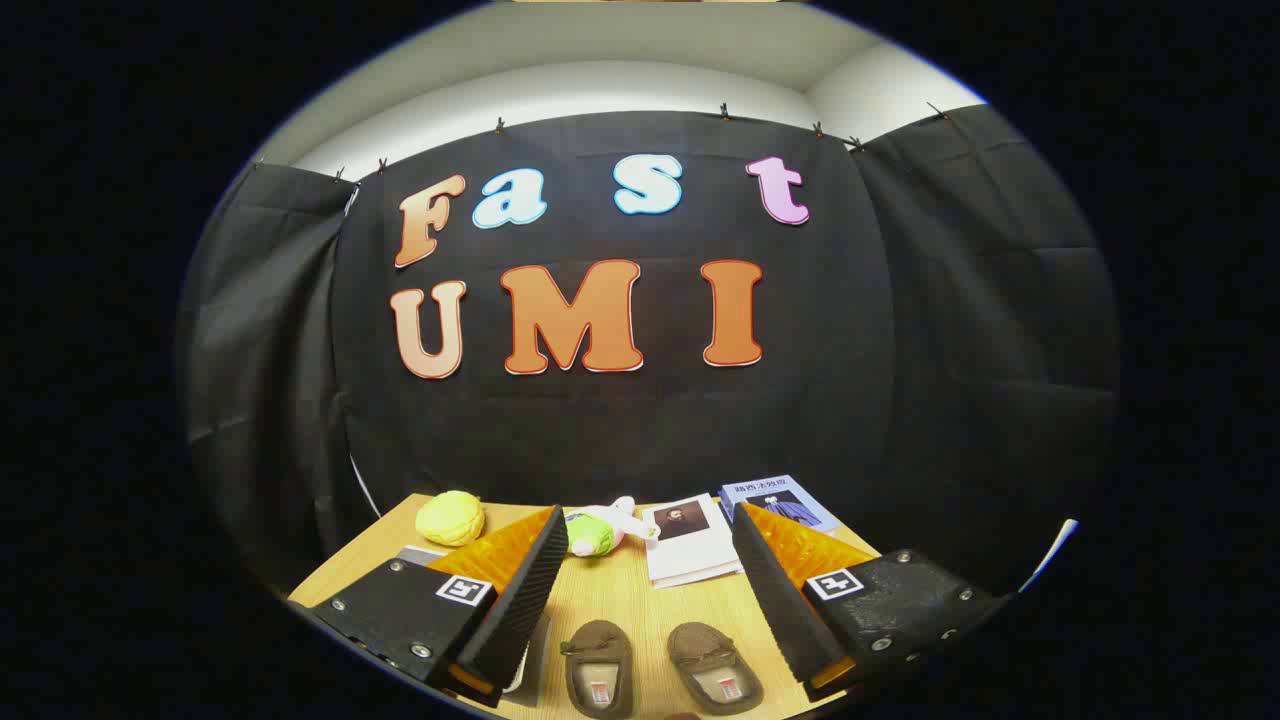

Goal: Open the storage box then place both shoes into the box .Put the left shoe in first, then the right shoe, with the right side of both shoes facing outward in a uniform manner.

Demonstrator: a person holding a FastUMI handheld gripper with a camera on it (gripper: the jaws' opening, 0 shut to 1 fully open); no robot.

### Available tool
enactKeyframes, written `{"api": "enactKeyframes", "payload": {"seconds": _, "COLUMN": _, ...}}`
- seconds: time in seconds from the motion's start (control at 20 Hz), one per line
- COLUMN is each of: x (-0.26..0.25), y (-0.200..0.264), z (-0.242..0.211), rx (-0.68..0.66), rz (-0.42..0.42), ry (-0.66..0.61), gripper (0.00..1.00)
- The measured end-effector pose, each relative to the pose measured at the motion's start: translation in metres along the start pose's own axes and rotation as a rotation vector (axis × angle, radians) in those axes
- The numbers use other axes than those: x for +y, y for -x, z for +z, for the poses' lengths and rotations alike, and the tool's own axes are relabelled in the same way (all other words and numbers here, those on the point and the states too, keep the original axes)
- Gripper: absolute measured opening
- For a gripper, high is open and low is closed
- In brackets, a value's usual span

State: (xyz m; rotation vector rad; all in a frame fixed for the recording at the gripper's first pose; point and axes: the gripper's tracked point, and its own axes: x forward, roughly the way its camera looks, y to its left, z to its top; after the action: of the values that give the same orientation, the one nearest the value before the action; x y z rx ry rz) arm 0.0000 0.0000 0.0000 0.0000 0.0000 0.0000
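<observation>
While the claw [645, 580] gapes, both shoes [660, 665] (side by side) point toes away.

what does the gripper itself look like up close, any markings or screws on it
The gripper has two wedge-shaped fingers with ridged inner faces. Each sits on a black block fixed with small silver screws and carrying a square black-and-white tag. The fingers stand open, holding nothing, with the two brown shoes on the wooden table between them.

Cloth-walled booth [900, 350], wooden table [640, 600]
</observation>
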Motion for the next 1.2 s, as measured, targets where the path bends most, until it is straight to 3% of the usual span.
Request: {"api": "enactKeyframes", "payload": {"seconds": 1.2, "x": -0.01, "y": -0.015, "z": 0.004, "rx": -0.015, "rz": 0.005, "ry": 0.009, "gripper": 0.98}}
